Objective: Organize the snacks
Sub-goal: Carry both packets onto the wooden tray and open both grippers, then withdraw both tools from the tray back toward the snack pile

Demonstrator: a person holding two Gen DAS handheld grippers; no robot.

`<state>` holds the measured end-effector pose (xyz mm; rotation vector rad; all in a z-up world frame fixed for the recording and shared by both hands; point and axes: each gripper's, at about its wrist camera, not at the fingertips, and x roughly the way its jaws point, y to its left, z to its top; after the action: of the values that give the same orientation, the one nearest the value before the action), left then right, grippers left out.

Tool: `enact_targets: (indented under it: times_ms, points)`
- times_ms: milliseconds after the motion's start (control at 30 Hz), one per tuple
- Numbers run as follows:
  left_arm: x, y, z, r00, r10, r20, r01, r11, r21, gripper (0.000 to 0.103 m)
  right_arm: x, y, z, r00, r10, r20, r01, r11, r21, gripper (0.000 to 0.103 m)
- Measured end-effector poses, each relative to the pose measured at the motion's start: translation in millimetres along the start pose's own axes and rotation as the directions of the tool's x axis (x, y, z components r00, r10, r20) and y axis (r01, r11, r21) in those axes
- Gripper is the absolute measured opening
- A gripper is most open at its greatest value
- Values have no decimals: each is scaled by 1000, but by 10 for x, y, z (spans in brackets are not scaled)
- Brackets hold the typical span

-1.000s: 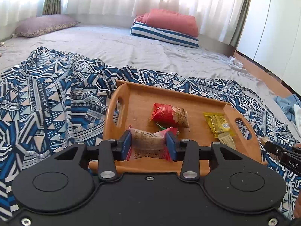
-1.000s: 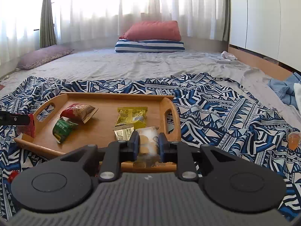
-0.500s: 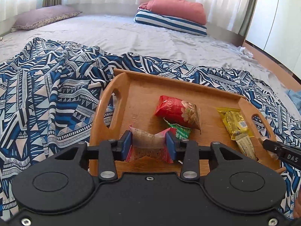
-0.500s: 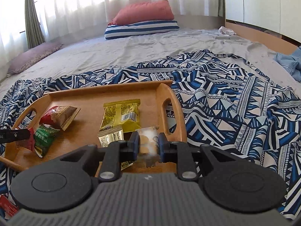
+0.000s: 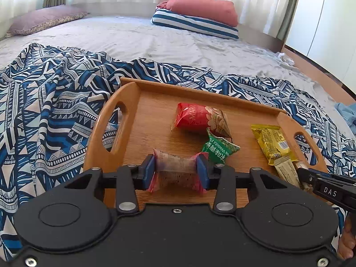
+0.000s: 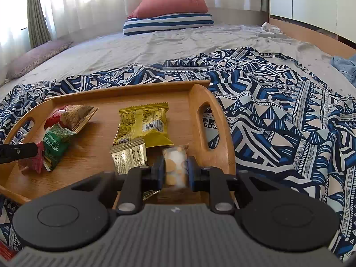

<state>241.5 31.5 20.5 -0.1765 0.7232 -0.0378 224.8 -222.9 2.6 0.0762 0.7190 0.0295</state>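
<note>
A wooden tray [image 5: 155, 102] [image 6: 124, 89] with handle cutouts lies on a blue patterned blanket. My left gripper [image 5: 175, 169] is shut on a pink-edged snack packet [image 5: 175, 166], low over the tray's near left part. On the tray lie a red packet [image 5: 200, 119], a green wasabi packet [image 5: 219, 150], a yellow packet [image 5: 271, 142] and a pale gold packet [image 6: 129, 155]. My right gripper [image 6: 174, 170] is shut on a clear pack of round biscuits [image 6: 175, 166] by the tray's right handle [image 6: 209, 129]. The right gripper's tip [image 5: 311, 176] shows in the left wrist view.
The blue patterned blanket [image 5: 49, 111] covers the near bed; grey sheet [image 5: 133, 37] lies beyond. A red pillow on a striped one [image 6: 169, 15] and a mauve pillow [image 5: 44, 21] lie by the curtains. White wardrobe doors [image 6: 311, 0] stand at right. Blue cloth [image 5: 347, 113] lies at right.
Both grippers have come down and forward over the tray, each still holding its packet. The tray and its snacks appear larger and nearer.
</note>
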Motion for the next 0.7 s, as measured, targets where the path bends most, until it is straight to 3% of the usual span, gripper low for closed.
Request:
enact_targets:
  times_ms: [133, 200, 267, 333, 433, 533, 700]
  points:
    - [-25, -28, -17, 1000, 16, 9, -16, 1000, 24, 47, -9, -2, 9, 1000, 3, -2, -3, 1000, -3, 29]
    - [-53, -35, -24, 1000, 18, 13, -19, 999, 34, 49, -25, -14, 3, 1000, 7, 0, -7, 1000, 1, 42]
    - [-88, -29, -29, 1000, 14, 16, -14, 999, 40, 54, -52, -19, -1, 1000, 14, 6, -14, 1000, 0, 47]
    - [-145, -11, -30, 1000, 14, 23, -15, 999, 41, 73, -86, -14, -2, 1000, 15, 12, -15, 1000, -7, 50]
    - [-249, 2, -35, 999, 6, 42, -8, 999, 49, 84, -162, -1, -8, 1000, 18, 23, -17, 1000, -19, 60]
    - [-376, -3, -41, 998, -8, 59, 4, 998, 61, 93, -238, 17, -4, 999, 28, 29, -27, 999, -33, 66]
    - [-615, -48, -75, 995, -30, 90, 22, 996, 89, 99, -397, 48, -24, 998, 52, 43, -50, 997, -53, 76]
